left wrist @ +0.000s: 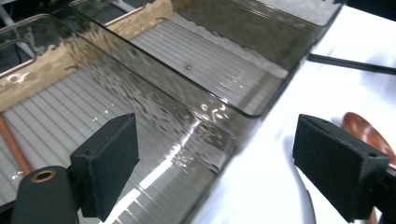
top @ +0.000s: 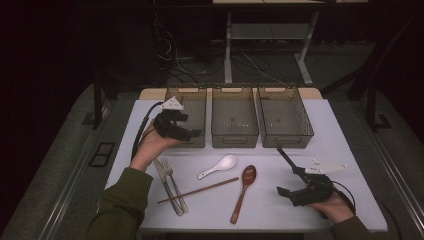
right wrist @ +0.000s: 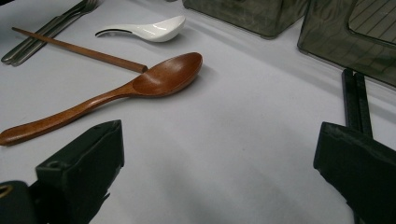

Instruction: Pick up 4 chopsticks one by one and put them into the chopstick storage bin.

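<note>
My left gripper (top: 190, 126) hovers at the front of the left smoky bin (top: 196, 106), held in a hand. In the left gripper view its jaws (left wrist: 215, 158) stand wide apart over that bin's front corner (left wrist: 219, 154) with nothing between them. A brown chopstick (left wrist: 13, 148) lies inside the bin. My right gripper (top: 292, 182) rests low at the table's front right, open and empty (right wrist: 219, 172). Beside it lies a pair of black chopsticks (top: 288, 160) (right wrist: 355, 98). A wooden spoon (top: 245, 187) (right wrist: 154, 81) lies just to its left.
On the white table (top: 280, 210) lie a white soup spoon (top: 220, 166), one brown chopstick (top: 200, 190), and a fork (top: 174, 186) and knife (top: 164, 177) side by side. The middle bin (top: 234, 120) and right bin (top: 286, 120) stand in a row at the back.
</note>
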Available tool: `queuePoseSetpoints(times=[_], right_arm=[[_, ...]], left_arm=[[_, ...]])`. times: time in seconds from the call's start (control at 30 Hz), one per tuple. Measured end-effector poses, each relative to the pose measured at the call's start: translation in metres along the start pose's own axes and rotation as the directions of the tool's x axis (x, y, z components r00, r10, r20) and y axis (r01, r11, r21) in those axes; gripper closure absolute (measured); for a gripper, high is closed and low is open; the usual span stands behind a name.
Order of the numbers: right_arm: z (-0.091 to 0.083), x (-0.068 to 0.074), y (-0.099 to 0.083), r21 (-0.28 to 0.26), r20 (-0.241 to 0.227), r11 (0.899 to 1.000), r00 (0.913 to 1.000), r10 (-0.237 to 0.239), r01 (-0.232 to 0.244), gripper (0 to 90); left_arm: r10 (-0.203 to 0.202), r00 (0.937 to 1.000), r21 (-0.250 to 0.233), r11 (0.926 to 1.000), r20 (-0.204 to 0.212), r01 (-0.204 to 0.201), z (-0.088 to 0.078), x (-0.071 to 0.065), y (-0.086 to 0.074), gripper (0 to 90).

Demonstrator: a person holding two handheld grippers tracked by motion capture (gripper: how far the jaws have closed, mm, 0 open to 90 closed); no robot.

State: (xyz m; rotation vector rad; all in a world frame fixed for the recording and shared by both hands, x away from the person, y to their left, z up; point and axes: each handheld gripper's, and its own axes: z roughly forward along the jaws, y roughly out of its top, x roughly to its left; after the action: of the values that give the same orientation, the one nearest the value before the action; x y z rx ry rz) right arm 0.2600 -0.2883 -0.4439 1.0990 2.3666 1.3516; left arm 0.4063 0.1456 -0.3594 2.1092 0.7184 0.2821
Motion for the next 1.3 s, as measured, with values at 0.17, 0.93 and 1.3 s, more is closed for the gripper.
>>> queuePoseSetpoints(times=[0.17,0.93,1.3], right_arm=[[0.0,0.0,0.0,-0.003,0.002,1.0,1.0,0.0,0.0,1.6],[0.0,0.0,0.0,-0.02,0.002,1.0,1.0,0.004,-0.004,1.6],[0.0,0.001,-0.001,-0.023,0.006,1.0,1.0,0.003,-0.003,1.6]], left_arm=[[0.008,0.9998,-0.001,1.0,0.019,-0.008,-0.004,-0.011,-0.007,11.2],[0.051,0.9944,-0.003,0.9987,0.092,-0.051,-0.011,-0.069,-0.05,0.0],[0.051,0.9923,0.035,0.9978,0.113,-0.056,-0.011,-0.082,-0.079,2.4]])
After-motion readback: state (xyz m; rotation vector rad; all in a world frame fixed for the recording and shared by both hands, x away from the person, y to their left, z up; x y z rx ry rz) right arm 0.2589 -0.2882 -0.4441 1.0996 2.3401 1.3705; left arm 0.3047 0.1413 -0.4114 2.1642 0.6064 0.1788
